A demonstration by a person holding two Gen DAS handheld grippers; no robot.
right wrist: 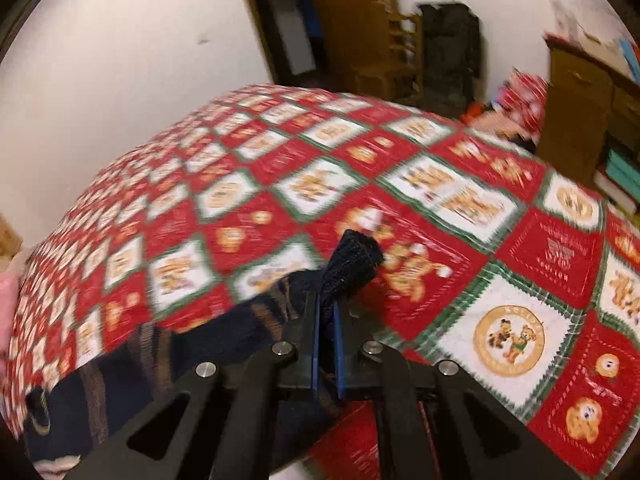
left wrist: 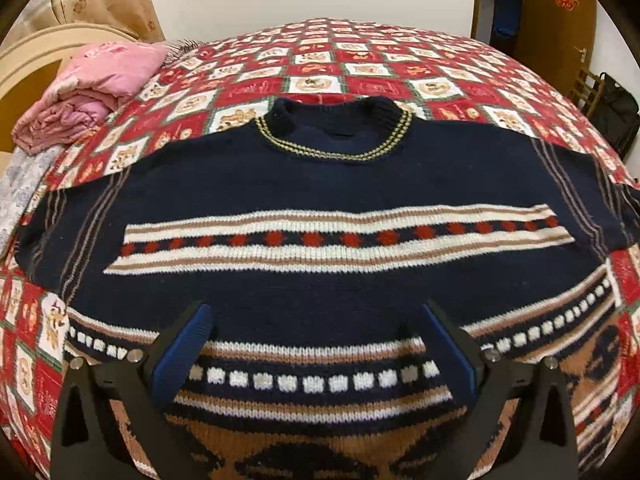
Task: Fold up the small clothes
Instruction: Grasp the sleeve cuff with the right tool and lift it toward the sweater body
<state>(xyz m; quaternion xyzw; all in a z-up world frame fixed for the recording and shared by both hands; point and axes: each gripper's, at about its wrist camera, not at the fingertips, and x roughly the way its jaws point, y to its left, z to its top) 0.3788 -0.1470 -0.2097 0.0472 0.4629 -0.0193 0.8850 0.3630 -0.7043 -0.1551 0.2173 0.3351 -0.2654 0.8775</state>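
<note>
A navy knitted sweater (left wrist: 320, 184) with white, tan and red patterned bands lies flat, front up, on the bed, its collar at the far side. My left gripper (left wrist: 320, 320) is open and hovers over the sweater's lower hem band, its blue pads spread wide, holding nothing. In the right wrist view my right gripper (right wrist: 327, 312) is shut on a dark ribbed sleeve cuff (right wrist: 352, 268), which sticks up between the blue pads. The rest of the sleeve (right wrist: 168, 352) trails down to the left. That view is blurred by motion.
The bed carries a red, white and green patchwork bear quilt (left wrist: 360, 68). Folded pink bedding (left wrist: 92, 88) lies at the far left by the headboard. A wooden door (left wrist: 556, 32), a dark bag (left wrist: 612, 112) and shelves (right wrist: 592, 128) stand beyond the bed.
</note>
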